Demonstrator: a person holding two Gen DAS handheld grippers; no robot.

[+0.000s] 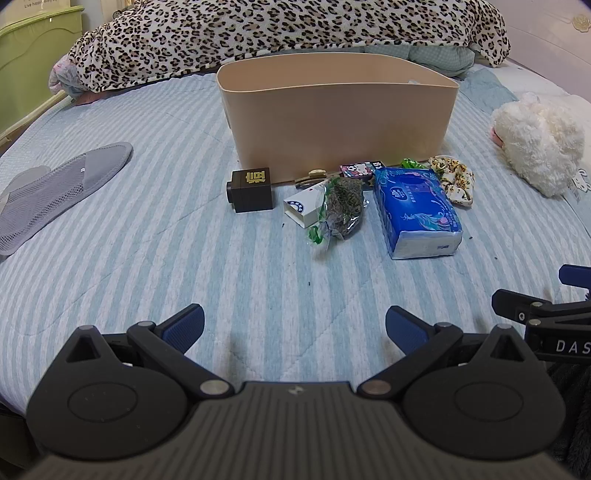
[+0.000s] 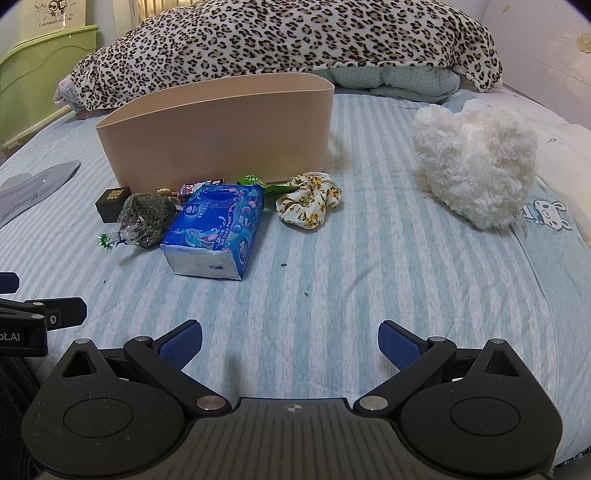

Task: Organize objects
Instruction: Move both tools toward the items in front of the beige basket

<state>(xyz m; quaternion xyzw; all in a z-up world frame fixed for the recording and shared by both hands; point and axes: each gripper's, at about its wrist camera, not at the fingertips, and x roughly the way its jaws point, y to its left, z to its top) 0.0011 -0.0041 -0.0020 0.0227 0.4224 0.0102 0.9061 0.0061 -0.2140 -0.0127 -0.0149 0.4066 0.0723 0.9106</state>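
Note:
A tan bin [image 1: 336,114] [image 2: 221,129] stands on the striped bed. In front of it lie a black cube box [image 1: 251,190] [image 2: 112,203], a white card box [image 1: 301,212], a clear bag of dried herbs [image 1: 341,206] [image 2: 146,218], a blue tissue pack [image 1: 417,212] [image 2: 218,229], a small pink box [image 1: 360,170] [image 2: 197,186], a green wrapper [image 1: 412,163] [image 2: 255,181] and a floral scrunchie [image 1: 454,179] [image 2: 310,201]. My left gripper [image 1: 294,328] and right gripper [image 2: 290,343] are open and empty, well short of the objects.
A white plush toy [image 1: 535,144] [image 2: 476,162] lies to the right. A grey mesh slipper [image 1: 55,192] [image 2: 33,188] lies to the left. A leopard blanket [image 1: 280,33] [image 2: 288,48] is heaped behind the bin. A green headboard [image 1: 37,48] is at far left.

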